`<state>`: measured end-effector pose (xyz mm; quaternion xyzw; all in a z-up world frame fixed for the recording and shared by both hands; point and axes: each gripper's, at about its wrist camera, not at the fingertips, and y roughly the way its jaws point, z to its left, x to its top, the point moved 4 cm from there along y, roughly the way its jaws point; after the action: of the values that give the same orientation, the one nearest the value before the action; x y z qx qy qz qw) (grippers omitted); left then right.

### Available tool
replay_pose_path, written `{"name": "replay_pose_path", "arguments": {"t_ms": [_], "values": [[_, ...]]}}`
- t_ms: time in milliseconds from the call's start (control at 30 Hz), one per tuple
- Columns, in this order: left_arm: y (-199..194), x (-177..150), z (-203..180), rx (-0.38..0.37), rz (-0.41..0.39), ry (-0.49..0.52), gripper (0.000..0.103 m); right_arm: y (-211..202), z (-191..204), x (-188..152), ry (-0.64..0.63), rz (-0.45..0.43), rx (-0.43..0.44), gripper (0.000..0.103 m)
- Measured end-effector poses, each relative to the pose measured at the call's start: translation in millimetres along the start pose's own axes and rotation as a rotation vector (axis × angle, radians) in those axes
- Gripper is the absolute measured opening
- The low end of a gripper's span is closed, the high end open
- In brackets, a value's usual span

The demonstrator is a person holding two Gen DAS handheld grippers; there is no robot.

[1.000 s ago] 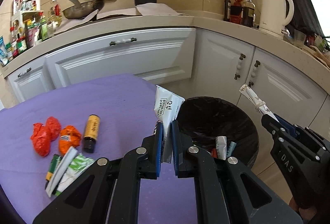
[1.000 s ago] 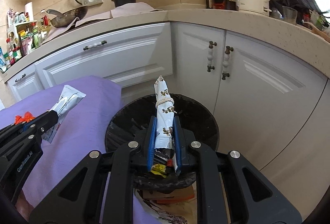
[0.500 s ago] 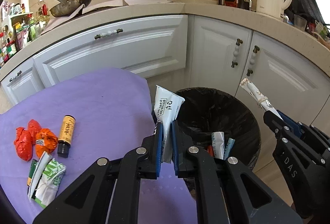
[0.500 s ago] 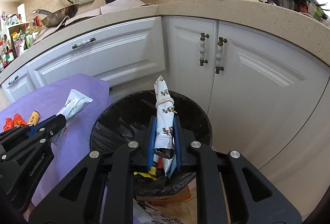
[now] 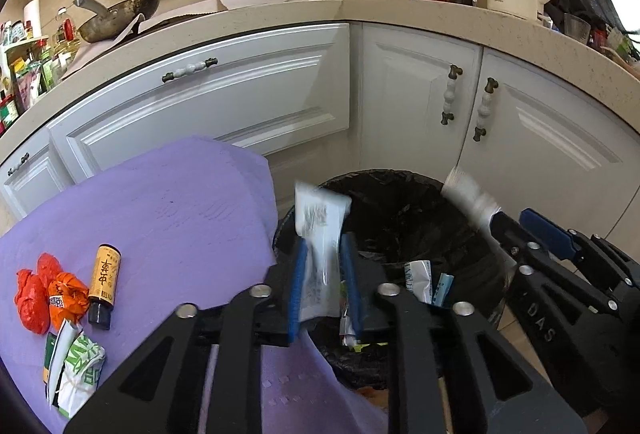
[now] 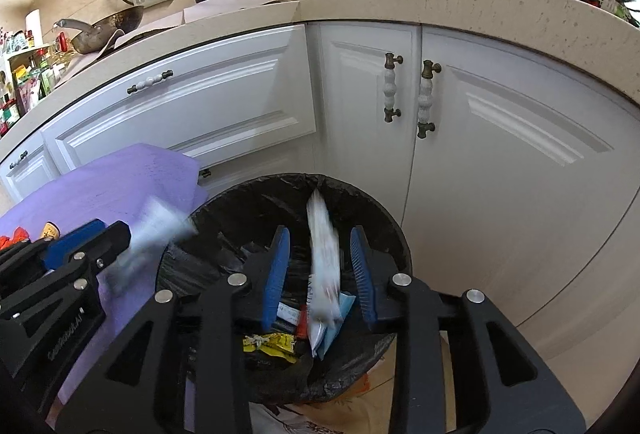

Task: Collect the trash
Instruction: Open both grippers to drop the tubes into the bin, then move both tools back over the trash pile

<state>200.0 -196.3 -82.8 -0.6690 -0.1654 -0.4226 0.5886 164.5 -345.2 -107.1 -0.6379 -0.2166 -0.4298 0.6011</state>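
Note:
My left gripper point(image 5: 324, 274) hangs over the near rim of the black-lined trash bin point(image 5: 384, 174), its jaws opening. A white printed wrapper point(image 5: 320, 230) is blurred and loose between its blue pads. My right gripper point(image 6: 320, 266) is over the bin point(image 6: 280, 180), jaws opening too. A narrow white patterned packet point(image 6: 324, 254) slips down between its pads, clear of both. In the left wrist view the right gripper point(image 5: 516, 222) shows at the right with that packet point(image 5: 472, 198) at its tip. The right wrist view shows the left gripper point(image 6: 108, 234) at the left.
On the purple cloth point(image 5: 180, 214) lie red crumpled wrappers point(image 5: 34, 290), an orange one point(image 5: 66, 294), a small brown bottle point(image 5: 104, 282) and green-white packets point(image 5: 76, 366). Several wrappers point(image 6: 272, 342) lie inside the bin. White cabinets point(image 5: 400, 94) stand close behind it.
Both grippers have moved forward and down over the bin. Their jaws, shut on the wrapper and the packet before, have parted, and both pieces are blurred and slipping down.

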Motion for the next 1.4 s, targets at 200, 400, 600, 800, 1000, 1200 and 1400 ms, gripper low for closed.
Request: {"name": "replay_pose_path", "arguments": {"t_ms": [200,400,600,800,1000,1200,1400], "values": [[-5.5,0.6,5.3,0.008,-0.012,-0.018,0.042,-7.9,4.4,0.3,0.007,0.005,0.008,0.031],[-21.7,-5.5,30.7,0.032,0.0,-0.057,0.043,-25.1,29.8,2.0,0.01,0.014,0.076,0.031],[-50.8,-22.1,77.0,0.101,0.002,-0.099,0.048,-40.3,75.7,-1.6,-0.03,0.02,0.155,0.032],[-84.9,-45.9,136.7,0.213,-0.007,-0.156,0.05,-54.8,131.7,-14.3,-0.072,0.044,0.238,0.032],[-112.6,-74.5,189.8,0.326,-0.003,-0.192,0.051,-63.5,180.9,-33.2,-0.108,0.092,0.305,0.032],[-131.5,-102.6,233.9,0.393,0.017,-0.245,0.051,-70.6,230.1,-51.5,-0.158,0.137,0.359,0.032],[-145.9,-121.6,270.5,0.447,0.02,-0.291,0.051,-78.8,265.5,-67.9,-0.192,0.166,0.395,0.037]]}}
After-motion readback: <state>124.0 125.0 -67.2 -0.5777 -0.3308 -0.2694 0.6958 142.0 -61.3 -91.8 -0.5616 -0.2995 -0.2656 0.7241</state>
